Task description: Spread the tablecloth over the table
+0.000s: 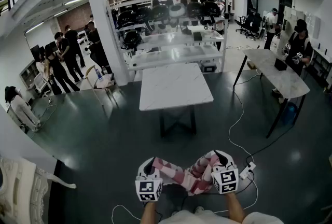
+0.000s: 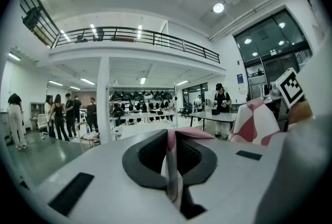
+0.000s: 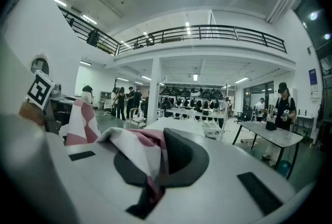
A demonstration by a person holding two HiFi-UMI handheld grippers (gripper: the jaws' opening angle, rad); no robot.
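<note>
A pink-and-white patterned tablecloth [image 1: 188, 174] hangs bunched between my two grippers at the bottom of the head view. My left gripper [image 1: 151, 166] is shut on one edge of the tablecloth [image 2: 173, 166], which runs pinched between its dark pads. My right gripper [image 1: 219, 158] is shut on the other edge of the tablecloth [image 3: 140, 153], which drapes over its left pad. The bare white table [image 1: 174, 86] stands some way ahead on the dark floor, well beyond both grippers. It also shows as the white table [image 3: 174, 125] past the right jaws.
A long white table [image 1: 275, 70] with a person beside it stands at the right. Shelving racks [image 1: 174, 36] with helmets lie behind the table, next to a white pillar [image 1: 106, 26]. A chair [image 1: 101, 83] and several people are at the left. A white cable [image 1: 236, 124] runs across the floor.
</note>
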